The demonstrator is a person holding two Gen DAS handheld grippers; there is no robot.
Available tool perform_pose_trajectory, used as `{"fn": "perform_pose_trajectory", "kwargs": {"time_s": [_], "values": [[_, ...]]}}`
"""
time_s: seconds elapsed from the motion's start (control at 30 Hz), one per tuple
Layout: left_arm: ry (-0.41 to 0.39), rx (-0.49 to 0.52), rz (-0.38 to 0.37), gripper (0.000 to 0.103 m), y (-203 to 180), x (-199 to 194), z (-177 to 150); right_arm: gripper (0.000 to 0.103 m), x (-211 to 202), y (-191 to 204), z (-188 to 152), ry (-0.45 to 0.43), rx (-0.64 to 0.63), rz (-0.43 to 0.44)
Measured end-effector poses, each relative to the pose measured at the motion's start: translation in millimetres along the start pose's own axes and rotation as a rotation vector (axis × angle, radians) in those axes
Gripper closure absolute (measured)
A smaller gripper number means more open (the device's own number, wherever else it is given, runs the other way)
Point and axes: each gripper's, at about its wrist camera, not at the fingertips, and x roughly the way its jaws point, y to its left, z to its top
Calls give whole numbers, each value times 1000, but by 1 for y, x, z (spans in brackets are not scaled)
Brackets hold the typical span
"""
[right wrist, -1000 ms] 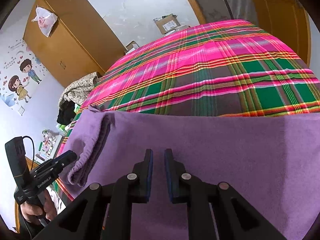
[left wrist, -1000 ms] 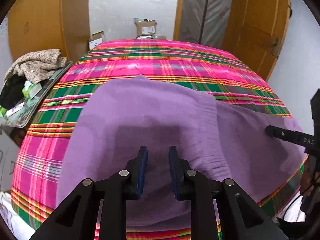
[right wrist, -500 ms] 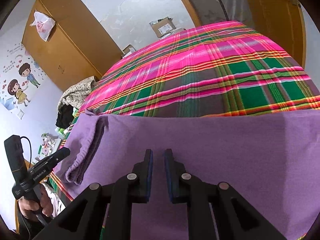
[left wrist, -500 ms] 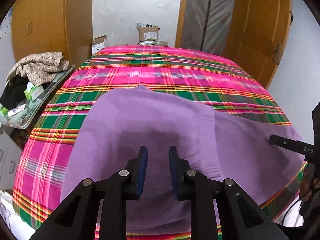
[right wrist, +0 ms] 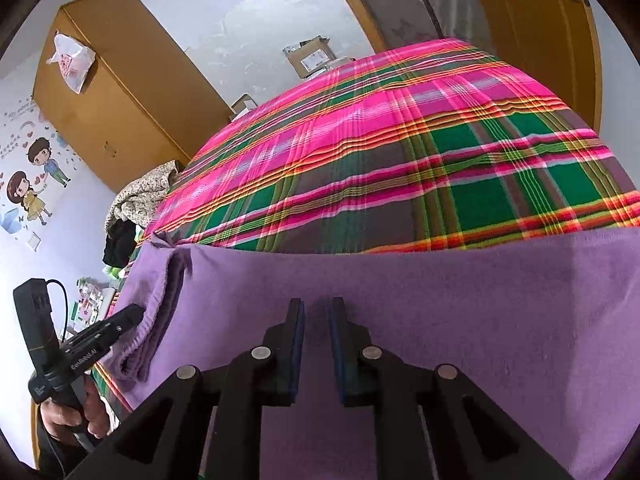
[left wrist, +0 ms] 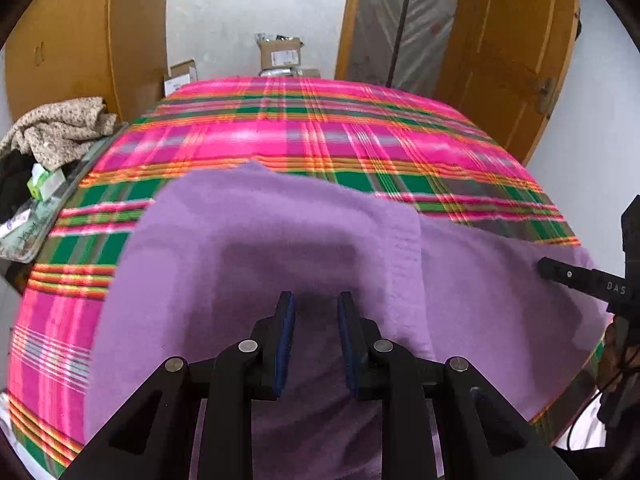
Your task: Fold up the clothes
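Purple garment (left wrist: 248,248) lies spread on near part of plaid bed (left wrist: 320,136), one folded flap on top with a ribbed edge running down right of centre in left view; in right view same fold shows as a rolled edge at garment's left end (right wrist: 156,320). Near edge of garment is hidden under gripper bodies in both views, so can't tell whether it hangs off the bed. Left gripper (left wrist: 316,320) hovers over the cloth, jaws a narrow gap apart, nothing between the blue pads (left wrist: 287,332), only cloth seen behind the gap; contact with the fabric unclear. Right gripper (right wrist: 316,320) likewise over the cloth, jaws slightly apart, nothing pinched. Each gripper also shows in the other's view, cut off at frame edge: right one at far right of left view, left one at lower left of right view with hand (right wrist: 64,416) around its handle, partly cropped. Clothes pile (left wrist: 60,128) left of bed, its lower part blocked. Wardrobe (right wrist: 116,92), boxes (left wrist: 280,54) past the bed's far end, door (left wrist: 508,52) cut by fisheye rim. Left view slightly motion-blurred.
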Motion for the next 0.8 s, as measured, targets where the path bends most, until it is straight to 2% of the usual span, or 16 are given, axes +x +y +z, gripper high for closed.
{"fn": "perform_pose_trajectory", "kwargs": {"time_s": [0.2, 0.33, 0.6, 0.8], "values": [[-35, -21, 65, 81, 22, -1, 27, 90, 3, 3, 4, 0, -4, 7], [7, -28, 125, 81, 32, 18, 41, 90, 4, 4, 7, -1, -3, 12], [66, -36, 126, 81, 32, 48, 45, 90, 4, 2, 10, 1, 2, 12], [47, -34, 136, 81, 29, 36, 42, 90, 5, 3, 12, 3, -5, 12]]}}
